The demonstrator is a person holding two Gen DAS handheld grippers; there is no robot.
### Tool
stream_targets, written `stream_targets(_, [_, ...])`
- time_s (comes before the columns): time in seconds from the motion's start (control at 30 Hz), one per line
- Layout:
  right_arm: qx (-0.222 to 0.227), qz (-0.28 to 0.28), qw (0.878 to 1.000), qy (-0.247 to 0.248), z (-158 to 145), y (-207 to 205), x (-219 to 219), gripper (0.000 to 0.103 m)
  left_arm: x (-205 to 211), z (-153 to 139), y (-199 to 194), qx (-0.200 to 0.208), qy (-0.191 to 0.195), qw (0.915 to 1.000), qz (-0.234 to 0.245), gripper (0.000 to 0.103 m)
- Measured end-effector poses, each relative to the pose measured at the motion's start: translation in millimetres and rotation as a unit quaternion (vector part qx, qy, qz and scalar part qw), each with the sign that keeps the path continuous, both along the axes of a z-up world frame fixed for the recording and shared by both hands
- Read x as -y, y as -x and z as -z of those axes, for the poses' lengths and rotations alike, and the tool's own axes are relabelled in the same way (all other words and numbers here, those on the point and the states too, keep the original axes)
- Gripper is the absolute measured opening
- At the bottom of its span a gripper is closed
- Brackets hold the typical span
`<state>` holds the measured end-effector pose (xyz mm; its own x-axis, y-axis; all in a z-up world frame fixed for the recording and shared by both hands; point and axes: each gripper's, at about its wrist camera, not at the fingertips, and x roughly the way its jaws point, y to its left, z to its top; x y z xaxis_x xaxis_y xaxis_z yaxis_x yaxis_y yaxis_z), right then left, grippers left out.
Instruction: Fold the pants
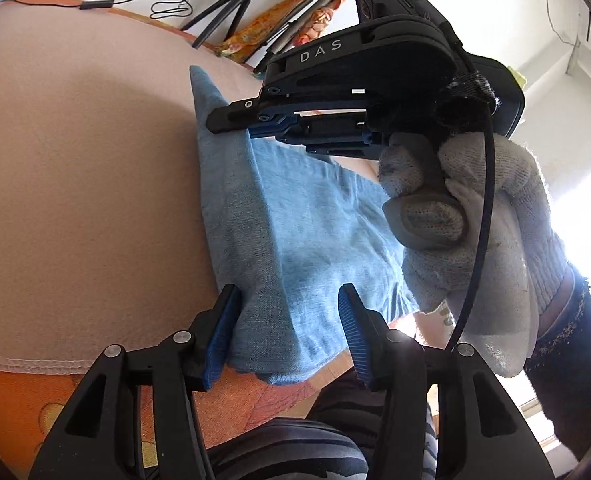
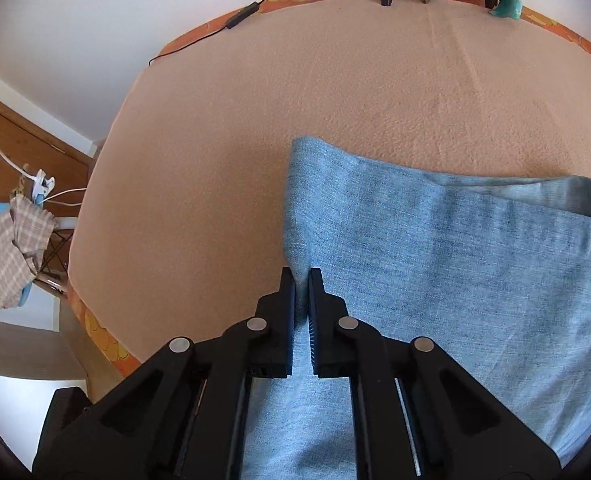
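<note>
Right wrist view: right gripper (image 2: 303,276) fingers pinch the pants (image 2: 455,260) edge.

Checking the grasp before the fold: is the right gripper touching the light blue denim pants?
Touching. The right wrist view shows the right gripper shut on a raised ridge of the light blue denim pants.
</note>
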<state>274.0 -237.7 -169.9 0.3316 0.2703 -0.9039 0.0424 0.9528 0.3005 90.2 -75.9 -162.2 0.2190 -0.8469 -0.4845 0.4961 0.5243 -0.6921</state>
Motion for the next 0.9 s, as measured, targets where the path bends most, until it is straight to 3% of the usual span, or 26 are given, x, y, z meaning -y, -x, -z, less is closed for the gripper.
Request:
stream_targets(0.03, [0.009, 0.005, 1.0, -0.01, -4.0, 3.1, 5.9, 0.006, 3.9, -5.1, -2.4, 0.005, 0.007, 1.0, 0.004, 0.024])
stream_targets(0.07, [0.018, 0.009, 1.0, -0.018, -8.9, 7.1, 11.7, 0.006, 5.7, -10.2, -2.9, 0.01, 0.012, 0.9999, 0.008, 0.021])
stream_targets(0.43, [0.114, 0.068, 0.984, -0.117, -68.9, 48.0, 85.0, 0.006, 46.2, -67.9, 2.4, 0.084, 0.026, 0.9934, 0.074, 0.021])
stream_targets(0.9, [0.195, 0.138, 0.962, -0.134, -130.4, 125.3, 202.3, 0.006, 143.4, -120.3, 22.2, 0.129, 0.044, 0.9739, 0.182, 0.021])
